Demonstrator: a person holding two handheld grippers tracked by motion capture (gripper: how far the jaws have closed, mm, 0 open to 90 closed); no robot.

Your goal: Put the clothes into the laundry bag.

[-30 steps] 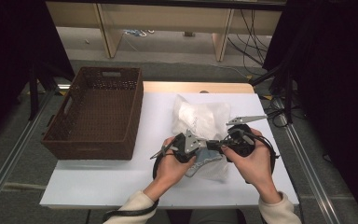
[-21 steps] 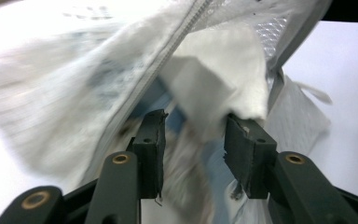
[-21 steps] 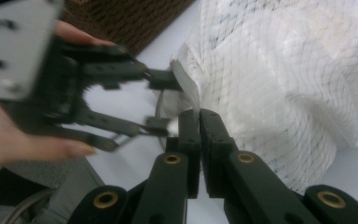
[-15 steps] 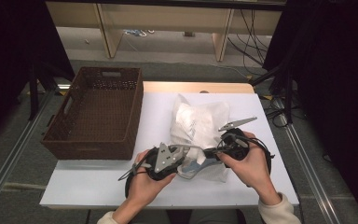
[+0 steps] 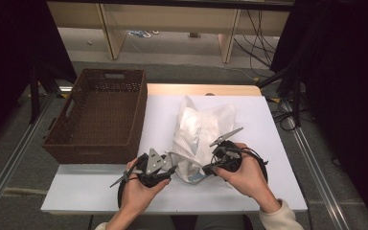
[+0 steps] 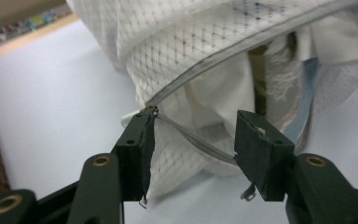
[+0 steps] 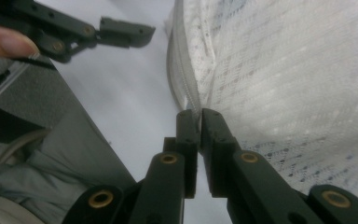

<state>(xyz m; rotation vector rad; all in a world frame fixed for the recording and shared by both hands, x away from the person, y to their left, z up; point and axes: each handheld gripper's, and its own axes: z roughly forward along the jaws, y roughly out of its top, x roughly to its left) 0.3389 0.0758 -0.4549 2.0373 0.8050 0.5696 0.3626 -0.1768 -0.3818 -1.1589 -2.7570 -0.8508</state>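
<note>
A white mesh laundry bag (image 5: 201, 127) lies on the white table (image 5: 278, 129), its zipper mouth toward me. In the left gripper view the bag (image 6: 205, 51) gapes, with white cloth (image 6: 214, 98) inside. My left gripper (image 6: 193, 140) is open, its jaws straddling the lower zipper track (image 6: 200, 144), and the left jaw touches the zipper's end. My right gripper (image 7: 198, 116) is shut on the bag's zipper edge (image 7: 186, 88). From above, the left gripper (image 5: 171, 165) and right gripper (image 5: 208, 167) face each other at the bag's near end.
A brown wicker basket (image 5: 93, 153) stands empty at the table's left, close to my left hand. In the right gripper view the left gripper (image 7: 121, 30) shows farther off. Wooden furniture legs and cables lie on the floor beyond the table.
My left gripper has moved left and toward me, away from the right gripper. The right gripper has stayed at the bag's near edge.
</note>
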